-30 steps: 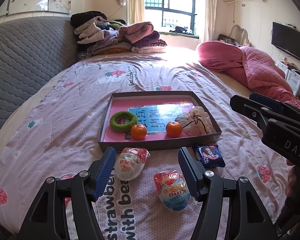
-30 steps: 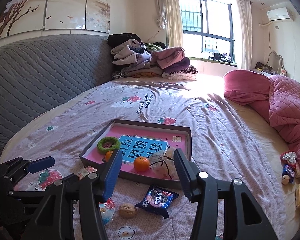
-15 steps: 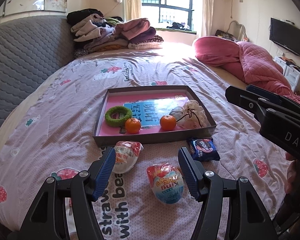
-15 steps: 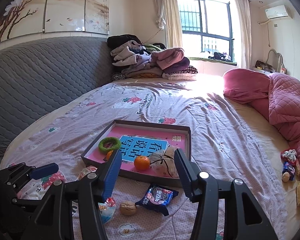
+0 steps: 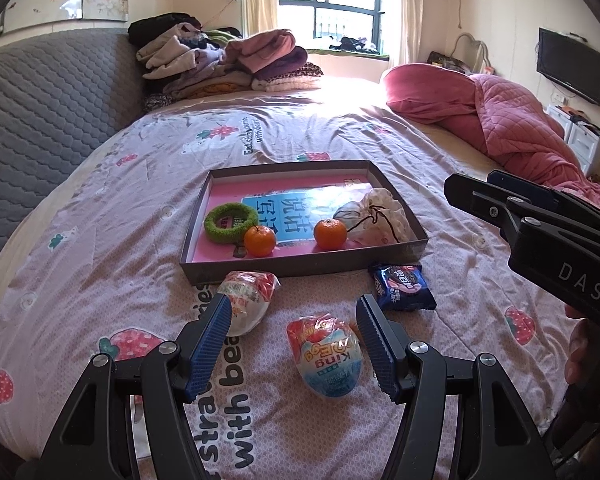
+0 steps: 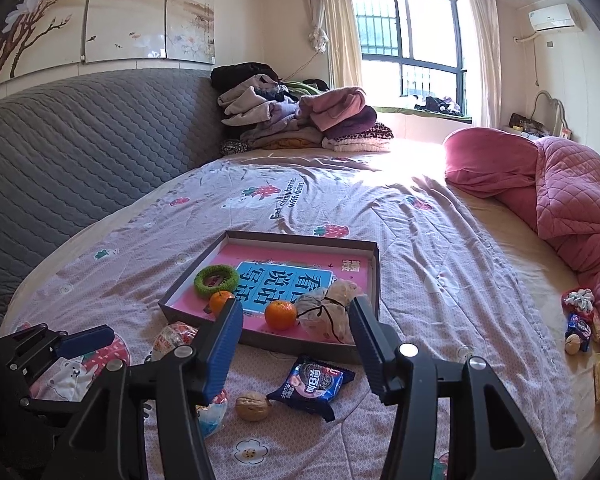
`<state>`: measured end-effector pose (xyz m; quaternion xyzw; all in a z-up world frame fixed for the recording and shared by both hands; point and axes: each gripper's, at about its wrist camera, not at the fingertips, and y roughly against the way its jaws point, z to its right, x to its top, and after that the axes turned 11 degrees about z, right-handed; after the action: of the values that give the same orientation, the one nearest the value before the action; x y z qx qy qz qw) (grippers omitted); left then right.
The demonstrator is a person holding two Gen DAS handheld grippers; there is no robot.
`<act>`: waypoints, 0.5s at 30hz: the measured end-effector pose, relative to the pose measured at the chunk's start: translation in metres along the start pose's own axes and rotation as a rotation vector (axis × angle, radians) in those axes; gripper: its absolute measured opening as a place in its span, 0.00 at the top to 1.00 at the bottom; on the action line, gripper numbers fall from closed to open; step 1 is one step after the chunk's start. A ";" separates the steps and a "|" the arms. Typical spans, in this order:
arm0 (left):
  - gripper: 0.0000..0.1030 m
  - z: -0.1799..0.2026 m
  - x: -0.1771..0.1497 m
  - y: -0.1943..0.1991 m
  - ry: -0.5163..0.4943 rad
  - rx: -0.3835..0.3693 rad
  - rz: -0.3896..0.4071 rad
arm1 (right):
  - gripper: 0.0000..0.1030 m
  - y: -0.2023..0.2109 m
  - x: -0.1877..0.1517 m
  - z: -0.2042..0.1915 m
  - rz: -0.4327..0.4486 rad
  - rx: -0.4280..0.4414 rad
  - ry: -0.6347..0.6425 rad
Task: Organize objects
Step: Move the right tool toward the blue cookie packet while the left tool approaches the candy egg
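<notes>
Tray farther off than before

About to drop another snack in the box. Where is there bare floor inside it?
The far half of the box is free: the strip behind the green ring and the white pouch, along the back wall. The near edge is crowded: ring, two oranges, then the pouch filling the right corner.

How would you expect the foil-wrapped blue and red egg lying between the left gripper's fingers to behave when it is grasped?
The egg lies on its side, rounded, so it would probably roll if nudged. Its glossy, crinkled wrapper suggests it may slip between the left hand-held gripper fingers. The soft bedsheet beneath may damp rolling somewhat.
</notes>
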<state>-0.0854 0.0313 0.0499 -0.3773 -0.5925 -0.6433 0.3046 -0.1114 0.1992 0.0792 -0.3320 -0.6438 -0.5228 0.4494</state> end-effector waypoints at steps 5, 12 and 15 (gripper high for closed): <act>0.36 0.003 -0.002 0.000 -0.006 -0.002 -0.004 | 0.47 -0.003 -0.005 0.000 -0.014 -0.002 0.005; 0.36 0.002 -0.006 -0.004 -0.007 -0.009 -0.022 | 0.45 -0.007 -0.009 0.001 -0.035 -0.003 0.004; 0.36 0.002 -0.008 -0.006 -0.003 -0.011 -0.031 | 0.45 -0.010 -0.012 0.002 -0.049 -0.007 0.003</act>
<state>-0.0856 0.0334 0.0402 -0.3707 -0.5953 -0.6507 0.2914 -0.1162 0.1991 0.0648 -0.3170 -0.6493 -0.5363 0.4364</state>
